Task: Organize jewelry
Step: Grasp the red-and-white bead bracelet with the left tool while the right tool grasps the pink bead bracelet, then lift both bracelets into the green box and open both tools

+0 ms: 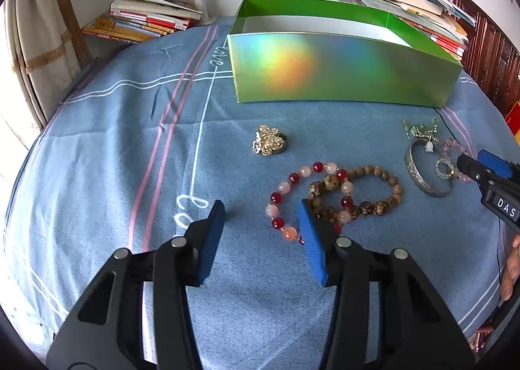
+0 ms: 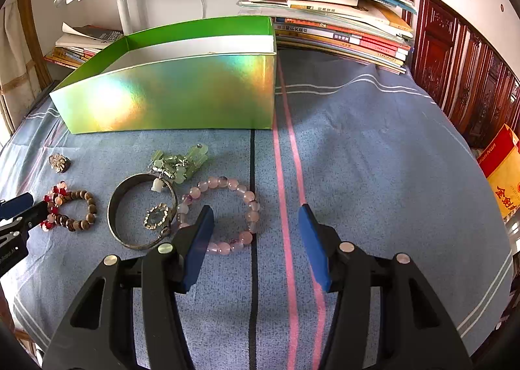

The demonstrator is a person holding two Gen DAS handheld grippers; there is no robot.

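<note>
My left tongs (image 1: 261, 207) tip steeply down toward the blue cloth (image 1: 113, 149), jaws parted with nothing between the blue pads (image 1: 211, 240), the right-hand pad just over the edge of the red-and-pink bead bracelet (image 1: 286, 197) without pinching it. My right tongs (image 2: 256, 212) slant down at much the same angle, jaws standing apart and empty, the left-hand pad over the near edge of the pink bead bracelet (image 2: 227, 188). At the right edge of the left wrist view, a few fingers (image 1: 512, 269) of my right hand curl around the tongs' handle.
</note>
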